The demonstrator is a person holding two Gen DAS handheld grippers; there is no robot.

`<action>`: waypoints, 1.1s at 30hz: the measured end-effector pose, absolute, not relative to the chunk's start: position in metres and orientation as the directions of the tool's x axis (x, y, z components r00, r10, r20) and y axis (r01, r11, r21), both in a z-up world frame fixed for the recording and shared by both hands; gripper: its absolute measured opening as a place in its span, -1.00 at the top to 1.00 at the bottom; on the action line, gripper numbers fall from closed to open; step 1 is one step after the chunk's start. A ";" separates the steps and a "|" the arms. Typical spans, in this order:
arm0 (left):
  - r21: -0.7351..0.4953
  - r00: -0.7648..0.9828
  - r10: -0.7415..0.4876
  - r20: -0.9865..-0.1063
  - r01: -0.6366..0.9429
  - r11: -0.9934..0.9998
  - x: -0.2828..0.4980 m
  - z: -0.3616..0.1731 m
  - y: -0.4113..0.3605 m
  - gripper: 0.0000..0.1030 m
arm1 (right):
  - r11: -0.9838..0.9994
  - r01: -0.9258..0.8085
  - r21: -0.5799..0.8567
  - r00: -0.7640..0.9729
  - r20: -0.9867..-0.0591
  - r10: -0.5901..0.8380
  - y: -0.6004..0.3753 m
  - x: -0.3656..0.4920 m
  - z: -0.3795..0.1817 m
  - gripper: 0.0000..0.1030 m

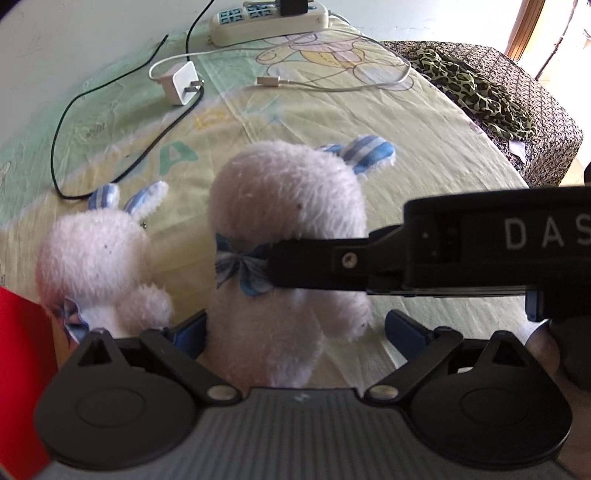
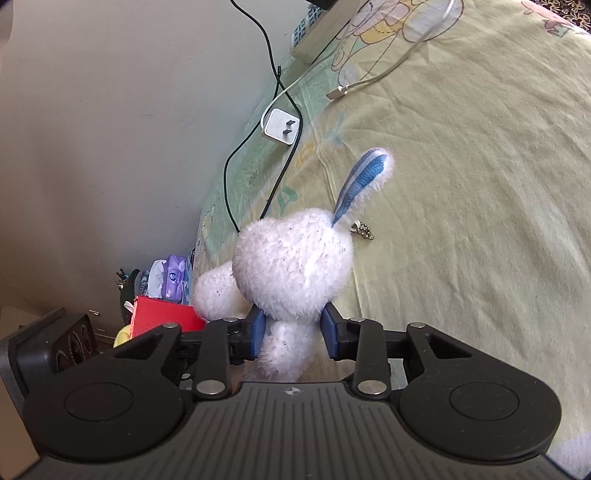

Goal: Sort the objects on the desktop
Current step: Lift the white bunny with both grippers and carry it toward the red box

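Pale yellow-green bedsheet (image 1: 424,155) printed with cartoon figures covers the surface, with a plain wall (image 2: 110,129) running along its far-left side. Between the fingers of the left gripper (image 1: 299,328) stands a white plush bunny (image 1: 288,229) with blue-striped ears and a striped bow (image 1: 240,264) at its neck. This gripper's jaws are spread wide: the left blue pad sits just beside the toy's body and the right pad stands clear of it. The right gripper (image 2: 294,332) reaches in from the left tool's right side, across its view, and is clamped on the bunny at the neck, just below the head; in its own camera both blue pads press into the fur and one striped ear points away ahead of it. A second, smaller plush bunny (image 1: 96,258) sits just to the left of the held one, near the left gripper's left finger. A red box (image 1: 18,369) lies at that tool's far left edge. A small bead chain (image 2: 364,230) rests on the sheet just beyond the held toy's head in the right wrist view. Farther ahead of both tools lie a white charger plug (image 1: 181,83), a black cable (image 1: 110,110), a white cable (image 1: 332,86) and, farthest off, a white power strip (image 1: 269,22) near the wall. A leopard-print cloth (image 1: 476,88) lies well off to the front right.
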State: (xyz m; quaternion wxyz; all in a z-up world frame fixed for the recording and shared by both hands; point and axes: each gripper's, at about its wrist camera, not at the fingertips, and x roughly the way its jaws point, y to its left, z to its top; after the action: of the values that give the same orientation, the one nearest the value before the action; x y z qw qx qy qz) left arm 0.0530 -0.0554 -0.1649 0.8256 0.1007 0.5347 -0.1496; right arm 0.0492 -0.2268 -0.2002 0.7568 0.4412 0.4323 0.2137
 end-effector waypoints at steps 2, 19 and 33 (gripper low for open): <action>0.007 0.376 -0.134 -0.917 0.352 0.936 0.053 -0.165 -0.056 -0.89 | 0.516 0.052 0.855 0.535 -0.460 0.709 -0.227 0.048 -0.198 0.34; -0.015 0.334 -0.135 -0.933 0.336 0.942 0.038 -0.155 -0.062 -0.78 | 0.532 0.014 0.847 0.539 -0.454 0.709 -0.226 0.037 -0.186 0.36; 0.000 0.364 -0.128 -0.922 0.332 0.943 0.046 -0.160 -0.058 -0.65 | 0.549 0.009 0.836 0.534 -0.468 0.704 -0.220 0.050 -0.192 0.35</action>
State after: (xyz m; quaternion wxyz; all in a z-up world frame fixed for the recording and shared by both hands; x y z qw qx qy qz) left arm 0.0456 -0.0577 -0.1596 0.8206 0.0934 0.5461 -0.1404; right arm 0.0495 -0.2204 -0.1924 0.7698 0.4178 0.4265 0.2255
